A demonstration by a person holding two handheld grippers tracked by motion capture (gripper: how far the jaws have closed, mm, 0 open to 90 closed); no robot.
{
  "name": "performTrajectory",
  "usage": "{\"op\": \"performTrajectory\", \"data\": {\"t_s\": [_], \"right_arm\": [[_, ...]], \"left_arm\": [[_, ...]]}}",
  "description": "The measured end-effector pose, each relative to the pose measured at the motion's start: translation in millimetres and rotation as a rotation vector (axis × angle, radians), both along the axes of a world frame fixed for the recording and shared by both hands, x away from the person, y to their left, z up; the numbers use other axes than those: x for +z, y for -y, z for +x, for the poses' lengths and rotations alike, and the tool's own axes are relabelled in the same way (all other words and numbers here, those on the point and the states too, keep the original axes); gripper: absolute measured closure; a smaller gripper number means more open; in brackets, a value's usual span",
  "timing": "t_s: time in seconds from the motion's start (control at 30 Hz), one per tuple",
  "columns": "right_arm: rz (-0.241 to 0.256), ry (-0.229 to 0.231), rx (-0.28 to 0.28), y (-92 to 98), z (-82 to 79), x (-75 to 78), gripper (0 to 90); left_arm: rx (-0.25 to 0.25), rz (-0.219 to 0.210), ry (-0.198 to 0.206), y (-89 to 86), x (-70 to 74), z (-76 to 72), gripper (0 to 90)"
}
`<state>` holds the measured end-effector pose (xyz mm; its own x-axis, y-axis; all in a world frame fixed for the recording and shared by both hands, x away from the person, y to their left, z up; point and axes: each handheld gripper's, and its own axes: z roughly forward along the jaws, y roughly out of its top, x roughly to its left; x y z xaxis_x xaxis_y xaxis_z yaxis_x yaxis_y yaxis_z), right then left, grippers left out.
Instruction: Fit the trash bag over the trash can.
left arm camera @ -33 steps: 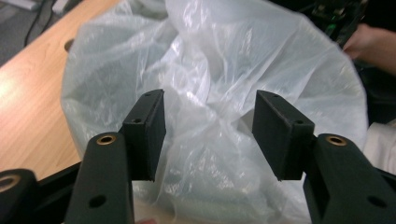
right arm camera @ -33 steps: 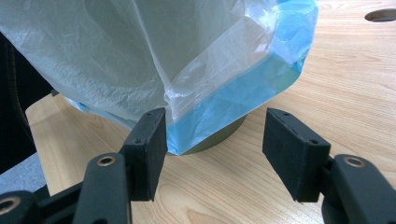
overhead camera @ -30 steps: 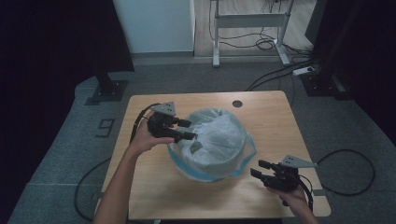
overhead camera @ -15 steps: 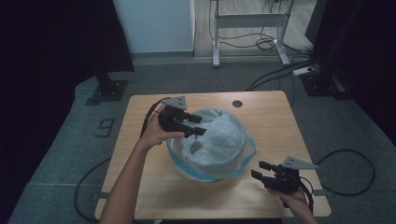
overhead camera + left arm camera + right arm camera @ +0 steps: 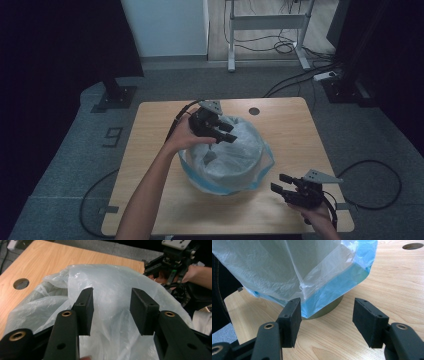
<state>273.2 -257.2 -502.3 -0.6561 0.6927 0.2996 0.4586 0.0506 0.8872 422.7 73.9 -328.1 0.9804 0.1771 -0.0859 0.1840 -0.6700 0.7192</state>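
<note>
High view: bin (image 5: 220, 187) mid-table (image 5: 150, 125), clear plastic bag (image 5: 230, 150) draped over it, blue hem hanging down the sides. Left gripper (image 5: 220, 132) above the bag's far rim, jaws wide, nothing held. Right gripper (image 5: 286, 186) low near the front-right corner, jaws wide, empty, aimed at the hem (image 5: 332, 292). Bag looks largely fitted; hem likely needs pulling down and smoothing.

Bin (image 5: 329, 308) mostly hidden under plastic bag (image 5: 274, 267); bag cut off at top edge.
</note>
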Motion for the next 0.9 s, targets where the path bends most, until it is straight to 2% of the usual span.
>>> {"op": "performTrajectory", "data": {"t_s": [0.13, 0.37, 0.63, 0.77, 0.9], "right_arm": [[0.003, -0.001, -0.006, 1.9, -0.3, -0.1, 39.3], [0.004, -0.004, -0.010, 3.7, -0.7, 0.0, 39.3], [0.002, -0.003, -0.006, 3.3, -0.7, -0.1, 39.3], [0.001, -0.003, -0.006, 3.6, -1.0, 0.1, 39.3], [0.002, -0.001, -0.009, 5.0, -1.3, 0.5, 39.3]], "left_arm": [[0.006, 0.057, -0.012, 11.3, -7.9, 6.0, 55.8], [-0.013, 0.182, -0.024, 28.8, -24.6, 9.2, 56.2], [-0.021, 0.260, -0.021, 40.2, -33.2, 7.7, 54.4], [-0.019, 0.271, -0.021, 41.9, -34.8, 6.9, 52.9], [-0.010, 0.254, -0.011, 40.4, -31.9, 6.8, 50.8]]}}
